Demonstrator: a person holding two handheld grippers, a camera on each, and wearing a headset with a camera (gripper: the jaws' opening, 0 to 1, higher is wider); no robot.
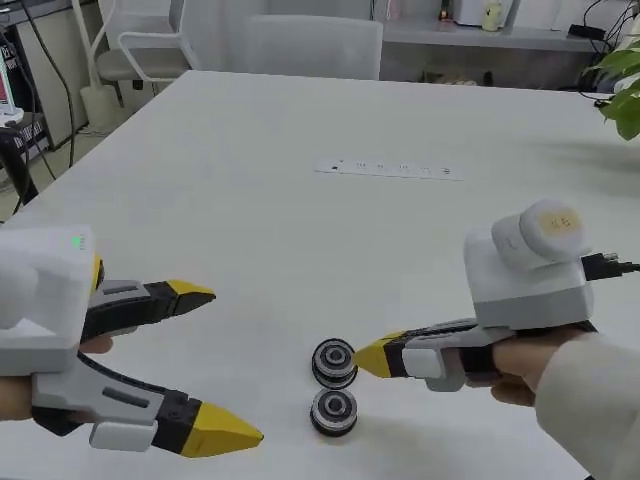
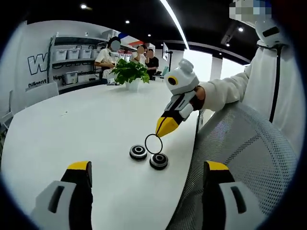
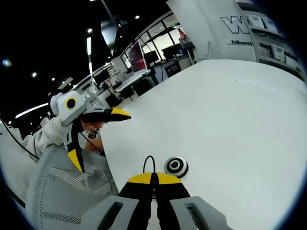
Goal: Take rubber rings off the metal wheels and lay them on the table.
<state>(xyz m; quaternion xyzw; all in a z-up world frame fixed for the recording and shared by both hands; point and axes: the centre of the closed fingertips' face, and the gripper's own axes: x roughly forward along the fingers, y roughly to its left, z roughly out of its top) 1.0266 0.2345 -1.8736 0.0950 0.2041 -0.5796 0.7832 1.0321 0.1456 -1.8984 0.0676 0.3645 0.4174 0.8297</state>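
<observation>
While the right gripper [image 1: 362, 358] has its jaws pressed together on a thin black rubber ring [image 2: 146, 143], the loop hangs free below the yellow tips, clear of the table [image 1: 300, 200]. The left gripper view shows it as an open circle just above the two metal wheels. The left gripper [image 1: 220, 362] stands with jaws wide apart and holds nothing, off to the side of the wheels.

The far wheel [image 1: 334, 362] lies just beside the right gripper's tips. The near wheel [image 1: 334, 411] sits close behind it, towards the person. Both lie flat near the table's front edge. Whether either wheel carries further rings cannot be told at this size.

Assessment: one ring is off and awaits laying down.

Recommended practice:
- Carry the ring sideways to bare table, well apart from both wheels, so it does not drape over one.
- Lower it until the loop rests flat before parting the jaws. A thin ring let go from height is likely to bounce or roll.
- Lift the tips straight up afterwards, as the rubber may cling to them.
</observation>
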